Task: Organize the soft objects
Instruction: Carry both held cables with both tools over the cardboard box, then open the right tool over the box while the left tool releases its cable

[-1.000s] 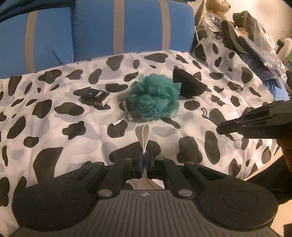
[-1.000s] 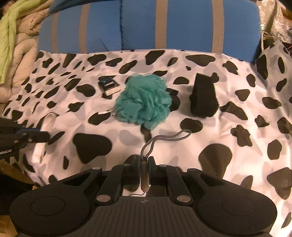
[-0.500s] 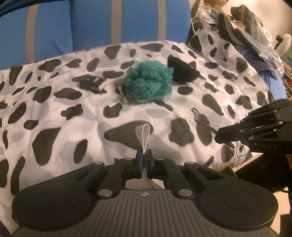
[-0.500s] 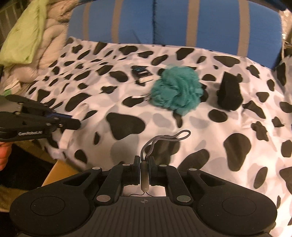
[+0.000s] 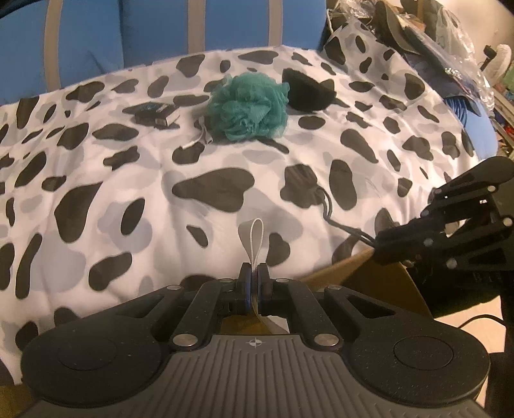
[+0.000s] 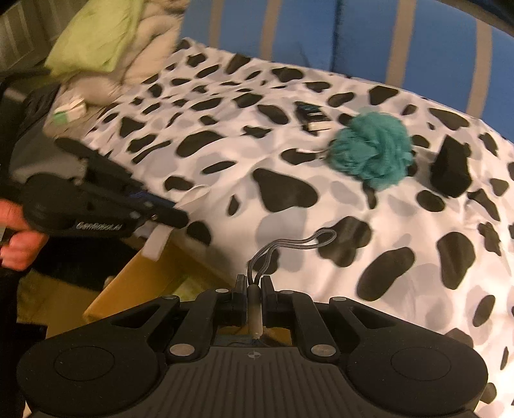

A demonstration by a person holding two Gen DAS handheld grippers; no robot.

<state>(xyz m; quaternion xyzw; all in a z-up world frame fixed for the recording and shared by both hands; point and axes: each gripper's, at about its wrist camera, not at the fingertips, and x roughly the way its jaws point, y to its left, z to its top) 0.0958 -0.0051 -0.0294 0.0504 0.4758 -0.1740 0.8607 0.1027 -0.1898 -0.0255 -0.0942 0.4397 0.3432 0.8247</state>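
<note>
My left gripper (image 5: pixel 255 278) is shut on a flat white strap loop (image 5: pixel 256 236) that stands up between its fingers. In the right wrist view the same strap (image 6: pixel 157 239) hangs from the left gripper (image 6: pixel 180 220) over a cardboard box. My right gripper (image 6: pixel 254 284) is shut on a dark cord loop (image 6: pixel 290 244); from the left, that gripper (image 5: pixel 378 244) trails the cord (image 5: pixel 327 205) over the bed's edge. A teal bath pouf (image 5: pixel 249 107) and a black soft piece (image 5: pixel 308 91) lie farther back on the cow-print cover (image 5: pixel 96 199).
A small black box (image 5: pixel 154 112) and a white cable (image 5: pixel 199 138) lie left of the pouf. An open cardboard box (image 6: pixel 144 283) stands below the bed's front edge. Blue striped cushions (image 5: pixel 154 29) back the bed. Green and beige bedding (image 6: pixel 106 41) is piled far left; clutter (image 5: pixel 427 41) lies far right.
Both grippers have drawn back from the pouf to the bed's front edge, still holding their loops. The cardboard box has come into view beneath them, and the right view has tilted.
</note>
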